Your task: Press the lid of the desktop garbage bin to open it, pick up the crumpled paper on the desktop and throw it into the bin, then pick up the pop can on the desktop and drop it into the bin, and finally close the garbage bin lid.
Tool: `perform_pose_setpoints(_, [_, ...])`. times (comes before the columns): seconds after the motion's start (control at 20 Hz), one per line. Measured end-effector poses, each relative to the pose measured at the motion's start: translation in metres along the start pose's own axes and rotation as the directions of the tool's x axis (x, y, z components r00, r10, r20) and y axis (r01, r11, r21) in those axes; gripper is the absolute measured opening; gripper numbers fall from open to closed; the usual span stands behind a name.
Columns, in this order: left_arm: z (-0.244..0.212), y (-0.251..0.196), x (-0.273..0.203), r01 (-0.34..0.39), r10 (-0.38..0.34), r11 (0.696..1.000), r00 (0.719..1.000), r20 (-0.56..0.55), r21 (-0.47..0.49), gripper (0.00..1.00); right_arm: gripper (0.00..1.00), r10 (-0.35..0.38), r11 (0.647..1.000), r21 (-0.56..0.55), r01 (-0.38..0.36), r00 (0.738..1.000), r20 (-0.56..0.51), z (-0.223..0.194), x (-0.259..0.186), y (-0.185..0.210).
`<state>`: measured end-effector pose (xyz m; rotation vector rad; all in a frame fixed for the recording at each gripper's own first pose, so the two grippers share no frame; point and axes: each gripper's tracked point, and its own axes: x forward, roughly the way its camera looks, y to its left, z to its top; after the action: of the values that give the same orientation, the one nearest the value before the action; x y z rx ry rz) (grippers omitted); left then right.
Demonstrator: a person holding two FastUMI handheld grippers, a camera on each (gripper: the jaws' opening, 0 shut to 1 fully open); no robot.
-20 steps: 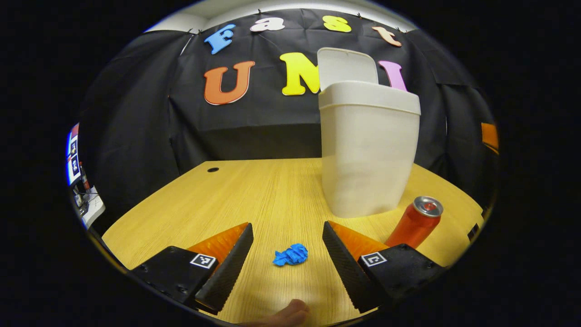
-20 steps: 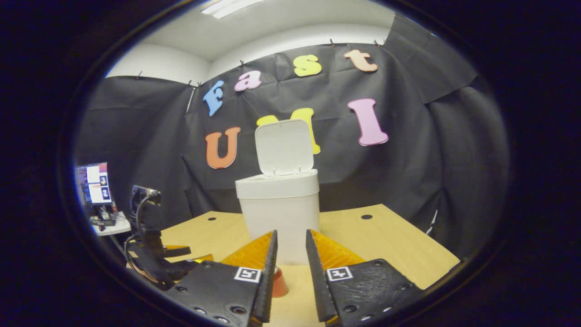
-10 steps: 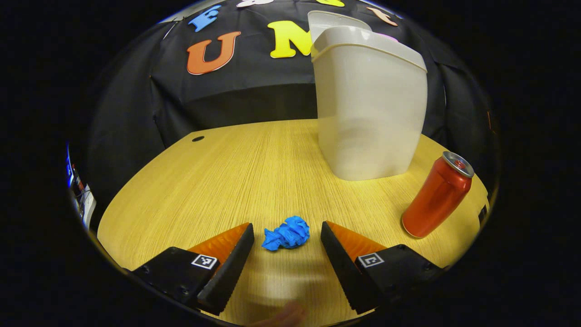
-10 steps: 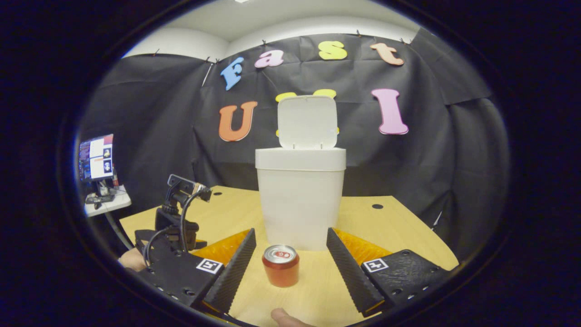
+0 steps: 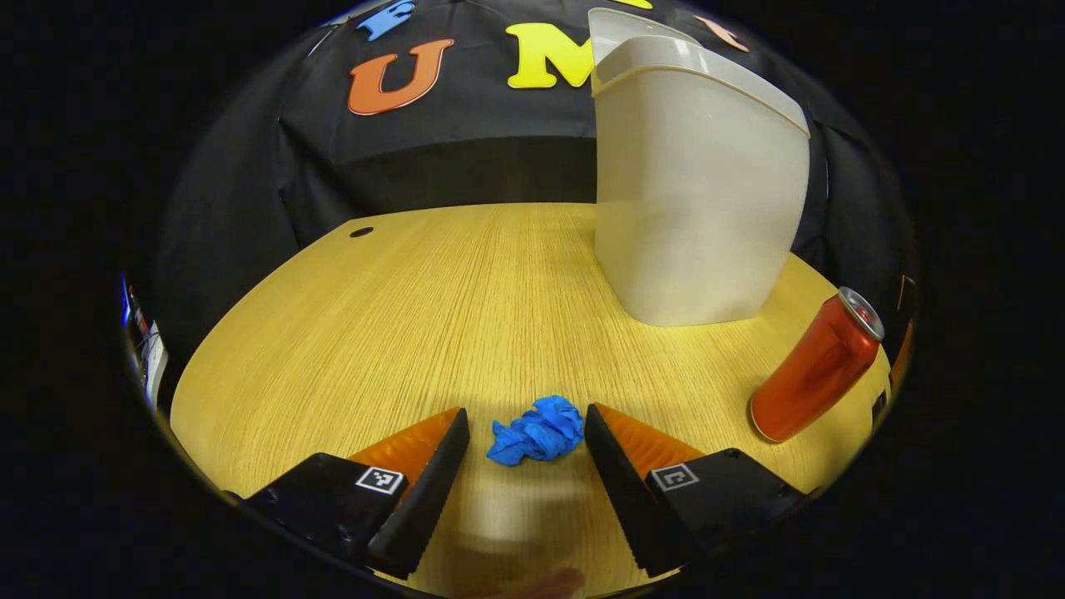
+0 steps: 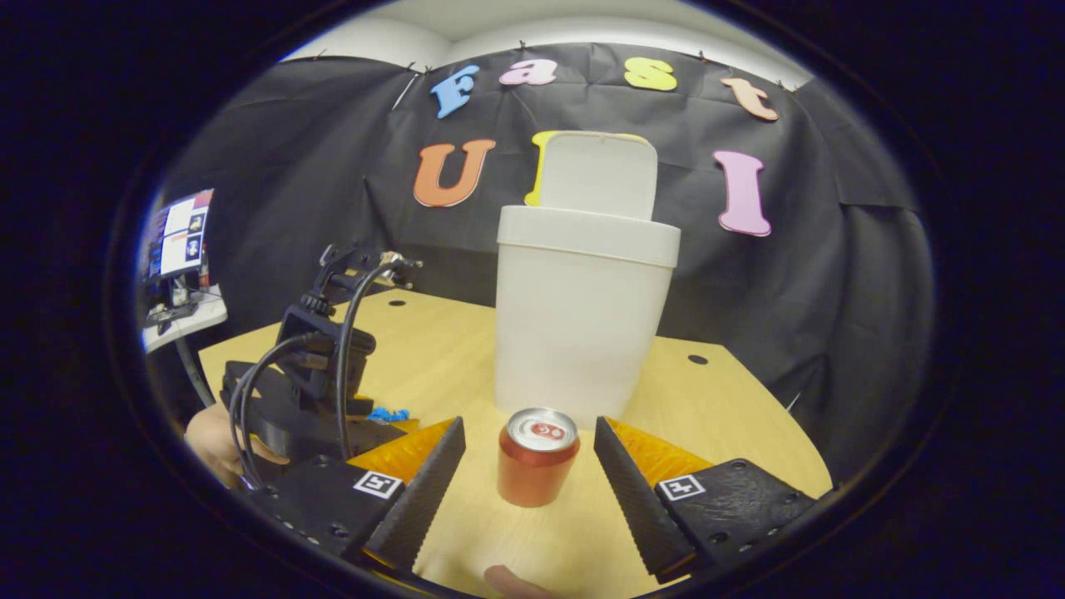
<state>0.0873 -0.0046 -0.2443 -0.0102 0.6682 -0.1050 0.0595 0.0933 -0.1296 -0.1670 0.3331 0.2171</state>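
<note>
The blue crumpled paper (image 5: 537, 433) lies on the wooden desk between the fingers of my open left gripper (image 5: 526, 428), close to the right finger, not pinched. The white bin (image 5: 695, 183) stands behind it to the right, its lid (image 6: 597, 176) raised. A red pop can (image 5: 815, 366) stands right of the paper. In the right gripper view the pop can (image 6: 537, 456) stands upright just ahead of my open right gripper (image 6: 527, 437), in line with the gap, with the bin (image 6: 582, 312) behind it. The left gripper's body (image 6: 308, 391) and the paper (image 6: 387, 413) show at the left.
The wooden desk (image 5: 433, 308) stretches left of the bin, with cable holes (image 5: 361, 232) near its back edge. A side table with a screen (image 6: 179, 241) stands at the far left. A hand (image 6: 208, 437) holds the left gripper.
Both grippers came down and forward. The paper now lies between the left fingers, and the can sits closer to the right gripper's gap. The right gripper opened a second ago.
</note>
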Motion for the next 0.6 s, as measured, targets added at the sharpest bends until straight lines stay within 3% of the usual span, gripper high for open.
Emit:
perform_pose_setpoints(0.2, [0.002, 0.004, 0.002, 0.001, -0.001, 1.000, 1.000, 0.001, -0.010, 0.86, 0.99, -0.038, 0.999, 0.027, 0.039, 0.999, -0.019, -0.006, 0.009, -0.021])
perform_pose_setpoints(0.35, [0.005, 0.008, 0.003, -0.001, 0.001, 1.000, 1.000, 0.000, -0.010, 0.70, 0.96, -0.027, 0.995, 0.095, 0.032, 0.998, -0.056, -0.016, 0.019, -0.019])
perform_pose_setpoints(0.6, [0.006, 0.010, 0.001, 0.005, -0.005, 1.000, 1.000, 0.004, -0.016, 0.59, 0.99, -0.030, 0.995, 0.095, 0.040, 0.994, -0.106, -0.039, 0.038, -0.016])
